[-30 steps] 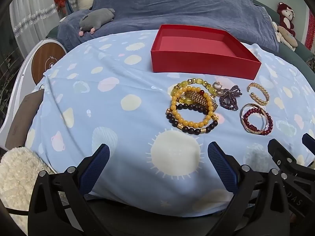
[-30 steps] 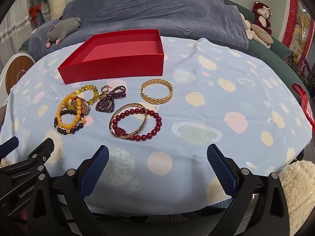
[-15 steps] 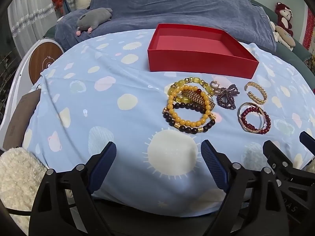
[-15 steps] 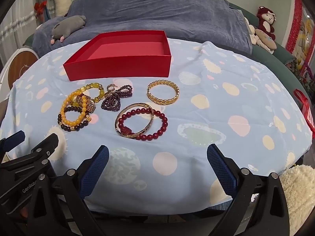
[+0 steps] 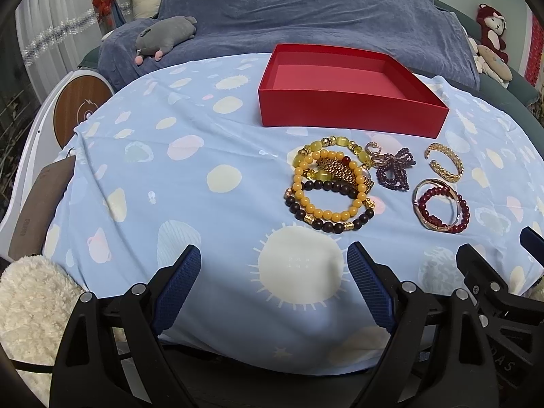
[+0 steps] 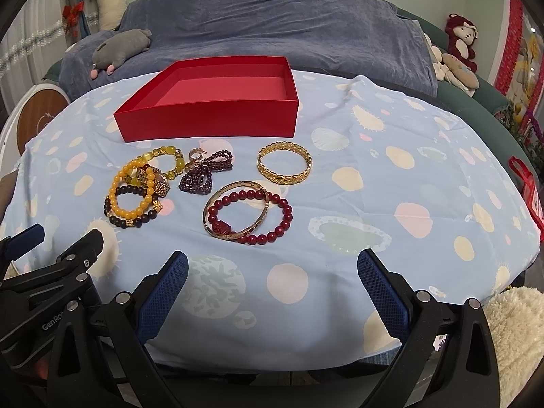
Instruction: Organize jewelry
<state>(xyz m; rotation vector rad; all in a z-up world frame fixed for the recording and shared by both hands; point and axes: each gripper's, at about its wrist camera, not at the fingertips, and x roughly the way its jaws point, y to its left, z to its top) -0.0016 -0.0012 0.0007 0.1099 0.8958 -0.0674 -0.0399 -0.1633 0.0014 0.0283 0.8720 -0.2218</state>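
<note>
An empty red box (image 5: 340,102) (image 6: 210,112) stands at the back of the blue spotted cloth. In front of it lie a pile of yellow and dark bead bracelets (image 5: 328,190) (image 6: 136,197), a purple bead bow (image 5: 394,171) (image 6: 200,175), a gold chain bangle (image 5: 443,166) (image 6: 285,168) and a red bead bracelet with a gold bangle (image 5: 442,209) (image 6: 250,214). My left gripper (image 5: 273,268) is open and empty, near the front edge, before the yellow pile. My right gripper (image 6: 272,272) is open and empty, before the red bracelet.
A blue-covered sofa (image 5: 306,17) with a grey plush toy (image 5: 163,35) stands behind the table. Stuffed monkeys (image 6: 459,44) sit at the back right. A round wooden-topped device (image 5: 81,108) stands at the left. White fluffy fabric (image 5: 27,299) lies at the front left.
Both grippers have moved slightly, so the box and jewelry sit a little differently in each view. The left gripper's fingers have closed in a little. Nothing on the table moved.
</note>
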